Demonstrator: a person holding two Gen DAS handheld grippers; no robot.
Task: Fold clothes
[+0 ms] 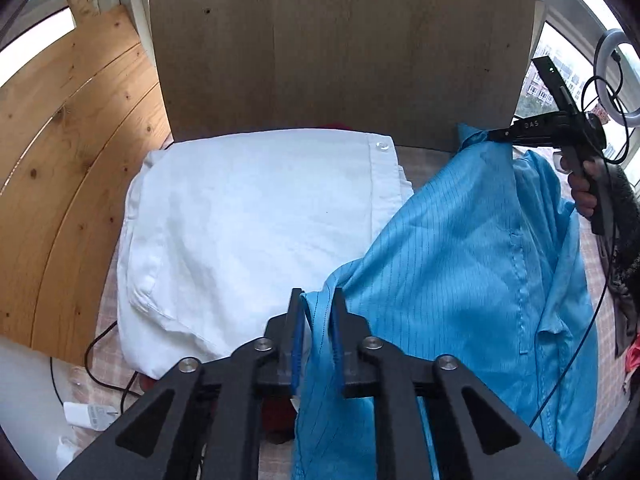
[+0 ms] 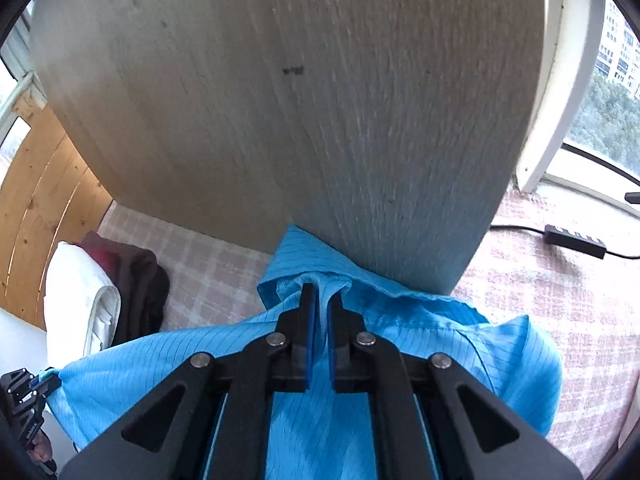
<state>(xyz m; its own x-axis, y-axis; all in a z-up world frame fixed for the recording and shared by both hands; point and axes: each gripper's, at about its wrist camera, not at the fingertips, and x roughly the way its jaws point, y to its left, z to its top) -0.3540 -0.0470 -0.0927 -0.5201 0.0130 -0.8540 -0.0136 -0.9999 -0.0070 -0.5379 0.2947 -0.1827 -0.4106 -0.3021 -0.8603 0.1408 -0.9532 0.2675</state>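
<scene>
A light-blue striped garment (image 1: 460, 248) hangs stretched between both grippers above the bed. My left gripper (image 1: 318, 300) is shut on its near edge. My right gripper (image 2: 322, 300) is shut on a bunched part of the same garment (image 2: 400, 320), close to the grey board. In the left wrist view the right gripper (image 1: 496, 134) pinches the garment's far top corner. In the right wrist view the left gripper (image 2: 50, 382) holds the garment's left corner. A folded white shirt (image 1: 256, 220) lies on the bed to the left.
A grey wooden board (image 1: 340, 48) stands upright behind the bed. Pine planks (image 1: 68, 160) line the left side. The checked pink bedspread (image 2: 560, 300) carries a black power strip (image 2: 576, 240) with cable. Dark clothes (image 2: 136, 280) lie beside the white shirt (image 2: 80, 300). A window is at right.
</scene>
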